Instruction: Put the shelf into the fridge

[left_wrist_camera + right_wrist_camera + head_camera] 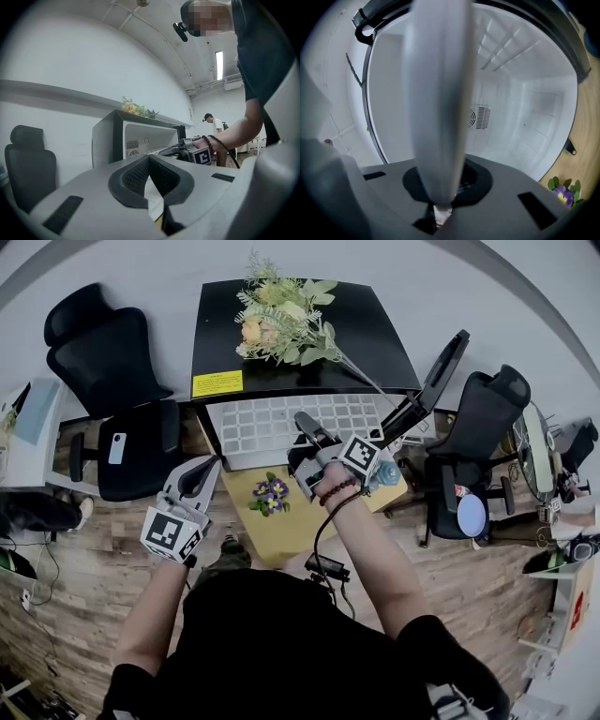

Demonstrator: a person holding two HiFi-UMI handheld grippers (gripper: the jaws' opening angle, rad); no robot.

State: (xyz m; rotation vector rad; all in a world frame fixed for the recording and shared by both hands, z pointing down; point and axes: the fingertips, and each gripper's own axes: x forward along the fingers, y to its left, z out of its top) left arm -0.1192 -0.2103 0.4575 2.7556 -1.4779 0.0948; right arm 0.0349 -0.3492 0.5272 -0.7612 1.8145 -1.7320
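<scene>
Shelf (281, 427) shows as a grid in head view, edge-on where the right claw (438, 208) pinches it, fridge (520, 108) ahead; left claw (150, 164) pressed together.

White wall (122, 263) behind; wood floor (75, 587); black chair (117, 399) at left, second chair (473, 442) at right; lit strip light (219, 64) on ceiling (154, 18).

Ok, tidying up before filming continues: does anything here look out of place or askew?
Nothing spilled or damaged. A bouquet lies flat on the fridge top, stems overhanging its front corner, and a purple flower sprig lies loose on the table. The shelf juts out, gripped by the right gripper.
</scene>
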